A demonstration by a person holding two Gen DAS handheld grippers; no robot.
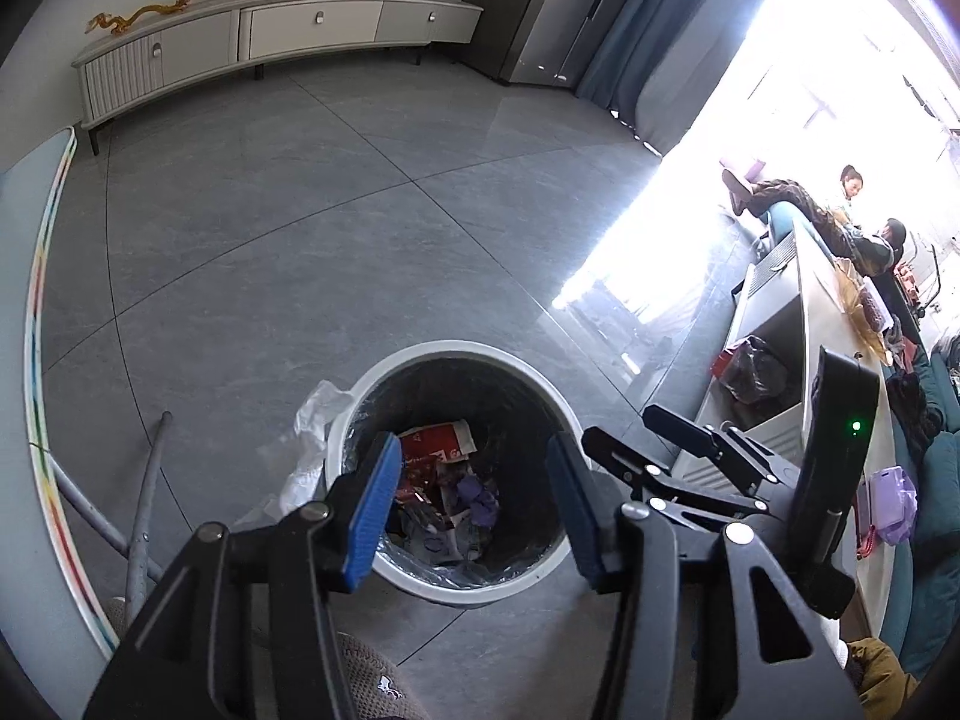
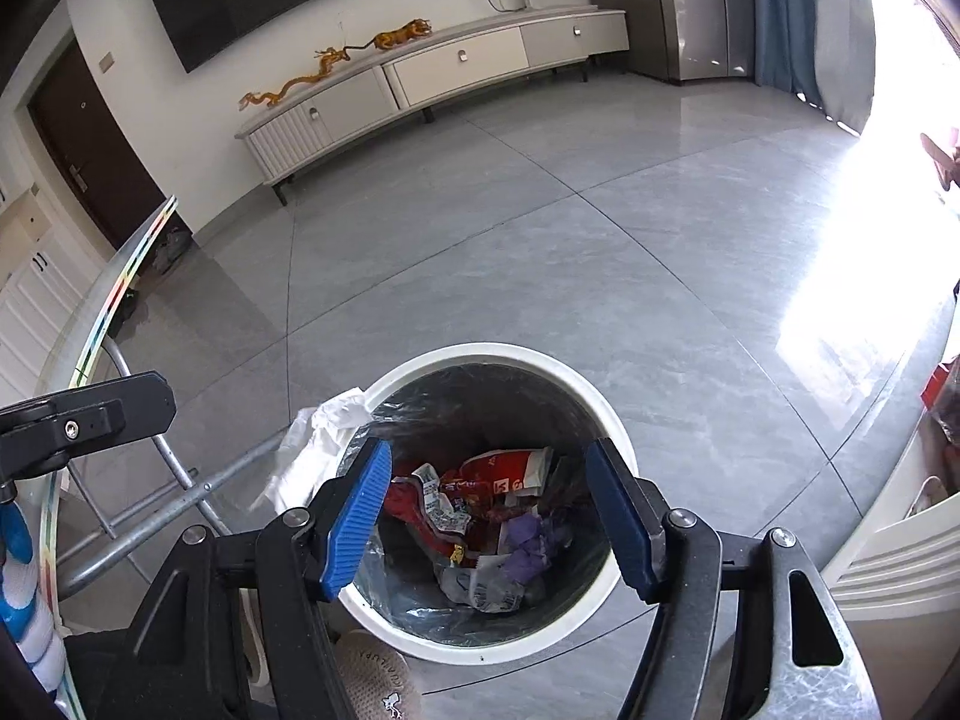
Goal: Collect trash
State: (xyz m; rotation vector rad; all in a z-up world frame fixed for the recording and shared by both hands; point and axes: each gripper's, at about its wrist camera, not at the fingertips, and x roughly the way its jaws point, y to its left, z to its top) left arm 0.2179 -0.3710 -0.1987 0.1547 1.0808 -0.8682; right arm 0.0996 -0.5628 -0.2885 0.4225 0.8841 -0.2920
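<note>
Starting at my far left, the round glass table [image 2: 129,276] with its rainbow edge curves past me, its metal legs [image 2: 180,516] crossing on the floor below, and just right of them a crumpled white tissue [image 2: 318,450] hangs over the left lip of the white bin [image 2: 498,354], partly outside it. That tissue is the one loose scrap I can see, and I judge it the next thing to deal with: it lies ahead and to the left of both my tools, its length running down the bin's outer wall. My left gripper [image 1: 474,507] has its jaws spread wide with nothing between them, and its left pad sits close to the tissue, so I reckon this hand is the nearer one. My right gripper [image 2: 498,519] is likewise wide apart and empty, hovering straight over the bin's mouth. Below both, the lined bin already holds red wrappers [image 2: 504,474], a purple wad [image 2: 531,546] and clear plastic. The bin's rim stands between my pads and the tissue, so I would have to come at it from outside the lip. Further right sits a low coffee table [image 1: 780,360], with bright window glare beyond, well apart from my work.
</note>
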